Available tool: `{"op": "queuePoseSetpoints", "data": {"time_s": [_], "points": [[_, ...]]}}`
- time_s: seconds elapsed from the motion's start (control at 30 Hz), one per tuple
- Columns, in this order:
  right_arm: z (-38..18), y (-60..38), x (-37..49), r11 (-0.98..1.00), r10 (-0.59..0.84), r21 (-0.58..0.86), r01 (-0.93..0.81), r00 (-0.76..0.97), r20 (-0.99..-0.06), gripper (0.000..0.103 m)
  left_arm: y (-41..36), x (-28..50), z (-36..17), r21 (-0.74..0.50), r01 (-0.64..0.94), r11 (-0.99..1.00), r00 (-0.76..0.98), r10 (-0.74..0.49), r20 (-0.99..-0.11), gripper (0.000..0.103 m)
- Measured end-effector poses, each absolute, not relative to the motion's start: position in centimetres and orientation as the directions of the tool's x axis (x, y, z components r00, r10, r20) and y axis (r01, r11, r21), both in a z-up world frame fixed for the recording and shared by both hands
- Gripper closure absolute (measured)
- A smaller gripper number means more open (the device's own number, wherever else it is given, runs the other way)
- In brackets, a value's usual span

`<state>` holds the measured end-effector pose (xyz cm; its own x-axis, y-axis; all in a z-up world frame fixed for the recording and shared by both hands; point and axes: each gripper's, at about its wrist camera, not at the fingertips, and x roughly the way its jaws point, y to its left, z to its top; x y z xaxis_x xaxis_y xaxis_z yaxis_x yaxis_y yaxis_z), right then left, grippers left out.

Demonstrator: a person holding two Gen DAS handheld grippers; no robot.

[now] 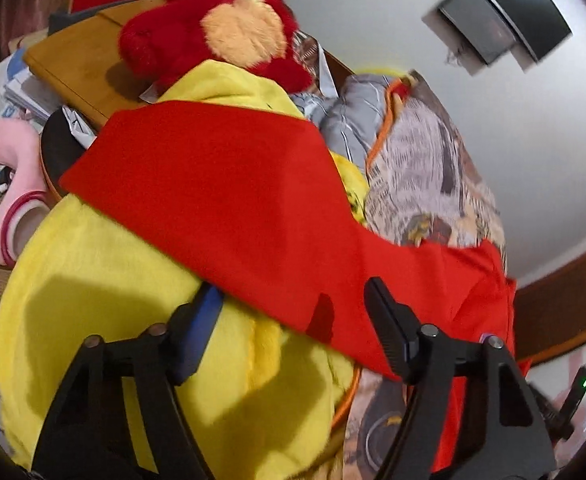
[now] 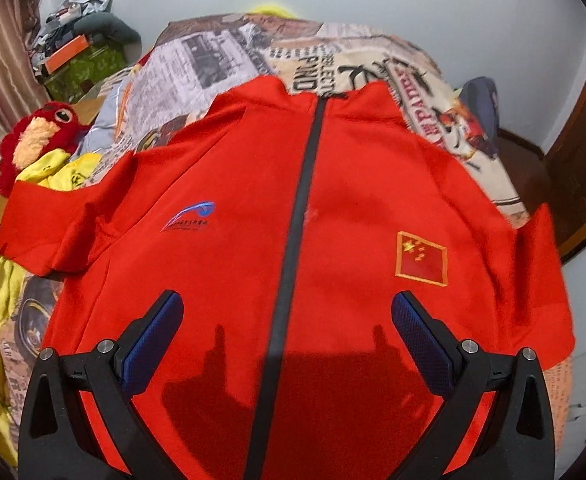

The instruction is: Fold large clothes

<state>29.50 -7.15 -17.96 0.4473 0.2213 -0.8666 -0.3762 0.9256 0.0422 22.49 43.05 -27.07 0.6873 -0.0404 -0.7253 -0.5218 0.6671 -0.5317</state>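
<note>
A red zip jacket [image 2: 333,208] lies front up on a bed with a newspaper-print cover [image 2: 253,56]. It has a dark zipper down the middle, a flag patch on one chest and a blue logo on the other. My right gripper [image 2: 287,316] is open above the lower front of the jacket, straddling the zipper. In the left wrist view a red sleeve [image 1: 221,192] stretches out over a yellow fleece garment [image 1: 105,280]. My left gripper [image 1: 289,308] is open at the sleeve's lower edge; its left finger seems tucked beneath the sleeve, nothing gripped.
A red plush toy [image 1: 213,28] sits beside the bed on a wooden board [image 1: 77,60]. A pink plush [image 1: 1,184] and a tape roll [image 1: 21,232] lie at the left. Clutter is piled near the curtain [image 2: 77,60]. A wooden door frame [image 2: 581,160] stands at the right.
</note>
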Motion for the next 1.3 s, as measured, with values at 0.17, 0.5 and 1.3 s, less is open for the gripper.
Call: {"op": "queuePoseSetpoints", "data": {"time_s": [0.17,0.5,1.3], "points": [[-18.5,-6.5,29.6,0.914,0.222,0.042,-0.404,0.411,-0.884,0.0,45.0,24.5,-27.8,-0.493,-0.586,0.642,0.651,0.011,-0.759,0.046],[-17.4,-7.3,29.6,0.911,0.228,0.047,-0.409,0.405,-0.885,0.0,42.7,27.7,-24.2,-0.16,-0.679,0.716,0.508,0.302,-0.807,0.089],[-14.3,-13.7,29.9,0.912,0.333,0.162,-0.377,0.449,-0.829,0.0,15.5,37.1,-7.9,-0.105,-0.142,0.984,0.81,0.054,-0.585,0.097]]}}
